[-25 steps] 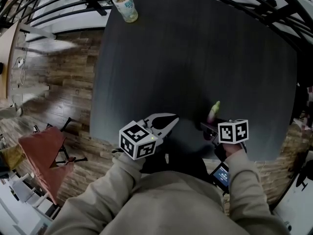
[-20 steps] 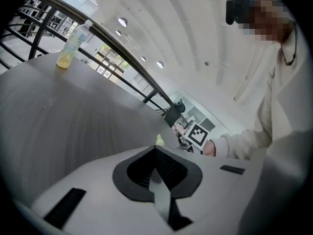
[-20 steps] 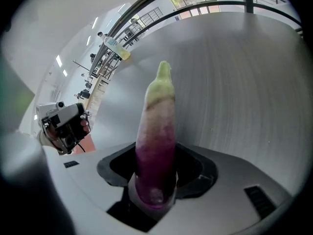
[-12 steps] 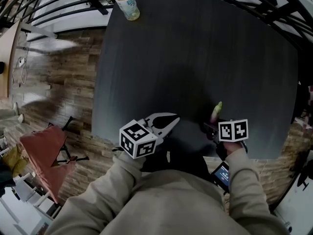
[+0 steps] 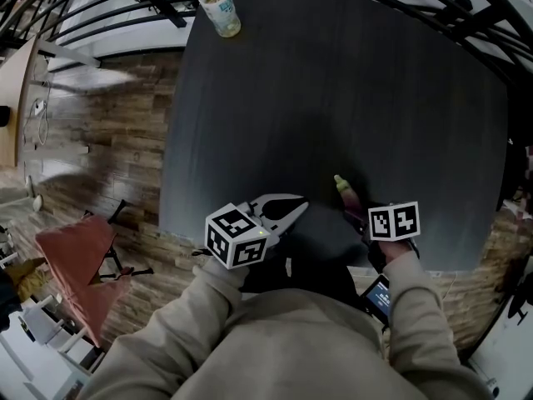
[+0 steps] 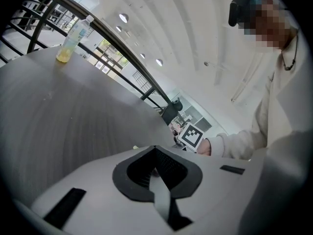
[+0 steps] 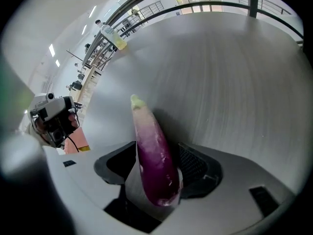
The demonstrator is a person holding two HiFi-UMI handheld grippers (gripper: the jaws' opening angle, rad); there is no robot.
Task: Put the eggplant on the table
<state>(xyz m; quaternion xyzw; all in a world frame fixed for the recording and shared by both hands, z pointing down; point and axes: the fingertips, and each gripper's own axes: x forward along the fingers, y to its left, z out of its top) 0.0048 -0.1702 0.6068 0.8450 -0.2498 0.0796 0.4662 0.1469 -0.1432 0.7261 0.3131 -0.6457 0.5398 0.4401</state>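
At table [image 5: 333, 82] edge, left gripper [image 5: 301, 204] near-level

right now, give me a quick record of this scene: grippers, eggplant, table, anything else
left gripper: jaws shut, empty, by the table's near edge
right gripper: jaws apart, just been opening, eggplant between them
eggplant: purple, green tip pointing away from the jaws
table: dark top
bottle: upright, far left corner of the table
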